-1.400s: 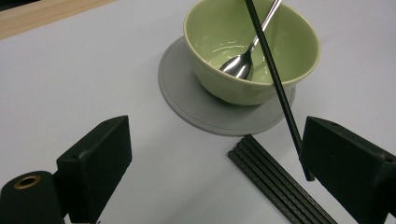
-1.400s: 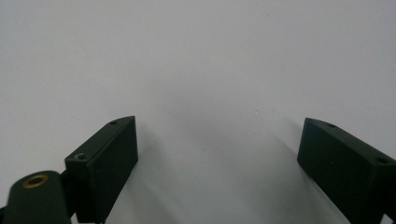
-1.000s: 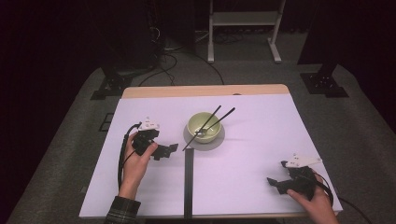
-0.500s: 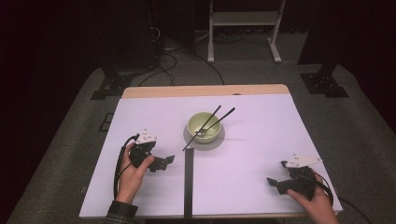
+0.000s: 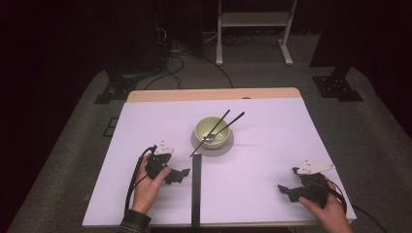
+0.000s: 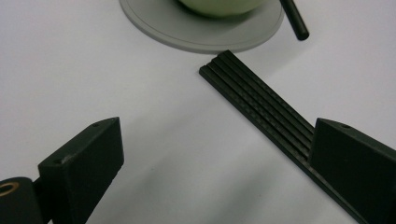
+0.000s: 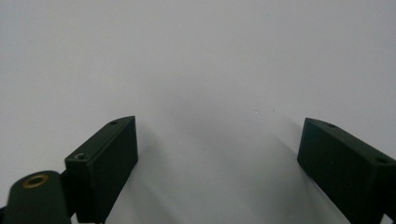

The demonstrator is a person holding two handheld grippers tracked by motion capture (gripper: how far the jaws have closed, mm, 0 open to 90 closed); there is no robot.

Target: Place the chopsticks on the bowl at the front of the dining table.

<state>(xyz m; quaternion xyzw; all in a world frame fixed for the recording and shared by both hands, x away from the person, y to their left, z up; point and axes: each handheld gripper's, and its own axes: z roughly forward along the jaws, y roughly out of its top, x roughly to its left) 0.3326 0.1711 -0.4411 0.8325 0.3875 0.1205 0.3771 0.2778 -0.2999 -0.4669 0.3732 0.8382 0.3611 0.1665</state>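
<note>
a: high view: white table [image 5: 252, 174] evenly lit from above, floor and background fall off to near black. slightly soft overall.
b: gripper views: soft shadows under the jaws, no glare; jaws close to the lens look blurred.

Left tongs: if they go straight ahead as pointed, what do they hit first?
Probably the black ribbed strip, which crosses the left tongs' line; the grey saucer lies beyond it. Depth is uncertain.

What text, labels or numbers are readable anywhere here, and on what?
None readable.
The bowl, grey plate, chopsticks and black strip carry no visible print.
The left gripper and right gripper show no legible marking; their grey plates look blank.
</note>
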